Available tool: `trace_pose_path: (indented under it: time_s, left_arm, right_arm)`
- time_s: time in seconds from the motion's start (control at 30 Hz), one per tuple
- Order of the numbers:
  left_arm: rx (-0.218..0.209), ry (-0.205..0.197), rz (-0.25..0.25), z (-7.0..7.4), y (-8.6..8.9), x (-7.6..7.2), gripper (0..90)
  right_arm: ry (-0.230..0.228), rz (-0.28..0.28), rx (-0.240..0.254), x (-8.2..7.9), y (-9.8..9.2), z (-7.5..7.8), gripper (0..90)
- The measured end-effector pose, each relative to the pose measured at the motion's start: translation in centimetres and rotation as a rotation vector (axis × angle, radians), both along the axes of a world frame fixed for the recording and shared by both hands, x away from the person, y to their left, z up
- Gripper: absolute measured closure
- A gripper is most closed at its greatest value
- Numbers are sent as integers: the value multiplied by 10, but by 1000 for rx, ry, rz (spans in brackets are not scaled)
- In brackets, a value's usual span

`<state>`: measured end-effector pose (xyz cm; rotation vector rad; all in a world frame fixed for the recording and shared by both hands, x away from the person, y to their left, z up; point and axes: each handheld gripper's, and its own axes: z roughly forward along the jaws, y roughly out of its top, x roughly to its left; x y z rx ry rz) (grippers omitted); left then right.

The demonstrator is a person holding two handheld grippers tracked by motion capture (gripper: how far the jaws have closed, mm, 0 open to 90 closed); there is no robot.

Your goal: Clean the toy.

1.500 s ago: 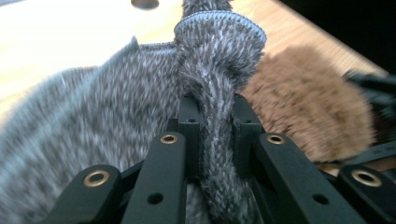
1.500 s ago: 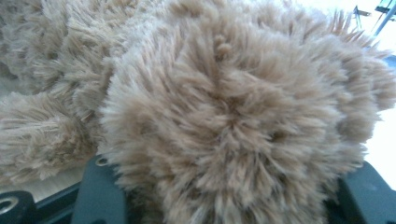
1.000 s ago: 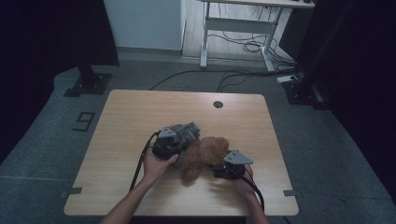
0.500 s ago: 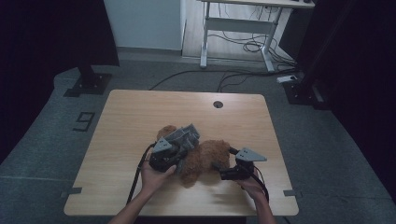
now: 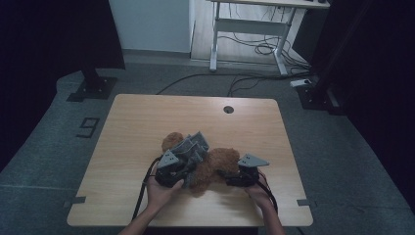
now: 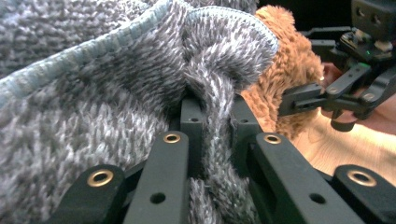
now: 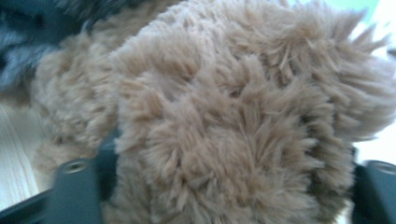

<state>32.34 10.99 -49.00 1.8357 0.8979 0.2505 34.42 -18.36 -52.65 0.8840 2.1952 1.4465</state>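
A brown teddy bear [image 5: 219, 164] lies on the wooden table [image 5: 147, 117] near its front edge. A grey knit garment [image 5: 196, 145] covers its upper body, with one brown ear poking out behind. My left gripper [image 5: 192, 157] is shut on a fold of that grey knit [image 6: 116, 84], pinched between the black jaws [image 6: 215, 109]. My right gripper [image 5: 224, 173] comes in from the right and its jaws have just been closing. Brown fur [image 7: 233, 116] fills the gap between them and bulges over both. From the left gripper view its fingers [image 6: 301, 97] press into the bear [image 6: 289, 60].
A round cable hole [image 5: 228, 109] sits near the table's far edge. Beyond the table stand a white desk frame [image 5: 244, 29] with cables on the floor and dark stands at both sides. Black cables trail from both grippers over the front edge.
My left gripper has drawn back toward the front edge with the grey knit in it, baring a brown ear behind. The right gripper has stayed at the bear's right side.
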Motion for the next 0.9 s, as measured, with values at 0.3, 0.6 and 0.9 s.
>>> trace_pose_path:
  time_s: [0.3, 0.6, 0.9]
  left_arm:
    - [35, -44, -55, 53, -33, 12, 791]
    - [169, -25, -124, 59, -118, 35, 790]
    - [192, -38, -105, 41, -111, 34, 789]
  right_arm:
    - [-134, 43, -67, -6, 5, -1, 353]
    - [-139, 41, -79, -8, 6, -1, 356]
    - [-129, 44, -87, -8, 5, -3, 356]
